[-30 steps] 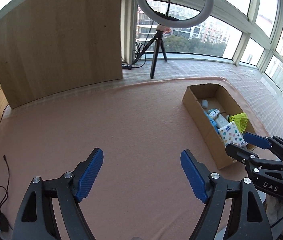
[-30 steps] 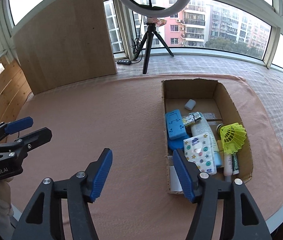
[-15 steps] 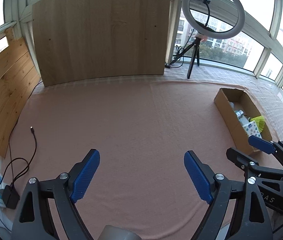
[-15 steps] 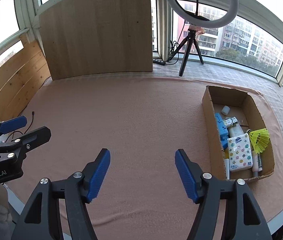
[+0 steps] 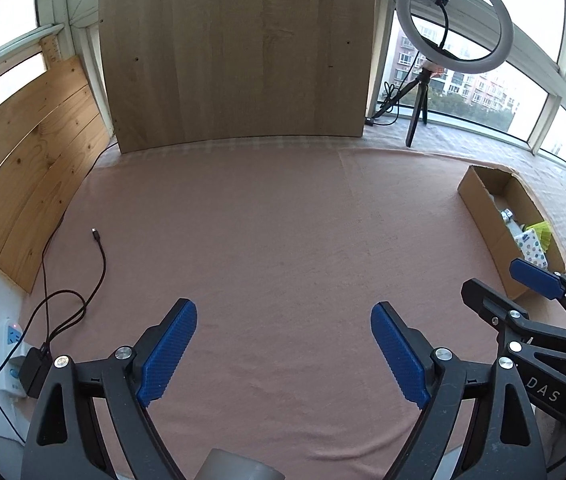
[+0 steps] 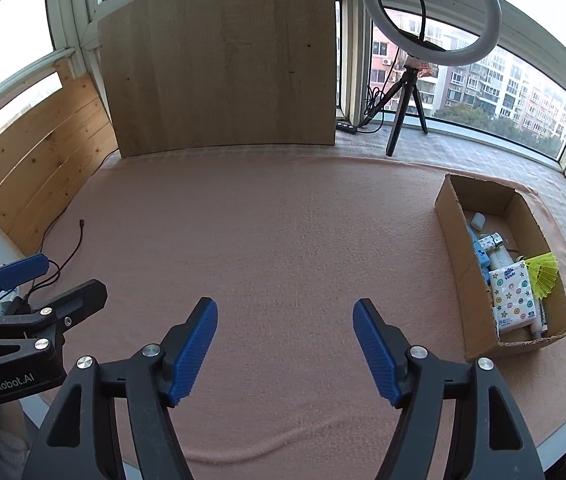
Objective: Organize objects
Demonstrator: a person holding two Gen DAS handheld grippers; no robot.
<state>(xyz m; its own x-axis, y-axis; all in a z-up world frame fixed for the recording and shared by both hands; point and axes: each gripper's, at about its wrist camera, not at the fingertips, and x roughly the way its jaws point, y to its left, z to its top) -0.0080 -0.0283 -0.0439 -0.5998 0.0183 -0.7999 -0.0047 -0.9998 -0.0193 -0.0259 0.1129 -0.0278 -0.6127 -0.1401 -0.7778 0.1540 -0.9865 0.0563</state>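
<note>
A pink cloth (image 6: 283,240) covers the whole work surface. Near its right edge stands an open cardboard box (image 6: 453,240), long side running away from the camera. Well apart from the box, toward the cloth's left edge, the loose end of a black cable (image 5: 99,248) lies on the fabric. Behind the box, beyond the cloth's far edge, a ring light's tripod (image 6: 401,116) stands on a checked covering.

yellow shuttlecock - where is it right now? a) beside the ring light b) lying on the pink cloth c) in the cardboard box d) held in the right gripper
c: the yellow shuttlecock sits among the items inside the cardboard box, against its far long wall.
</note>
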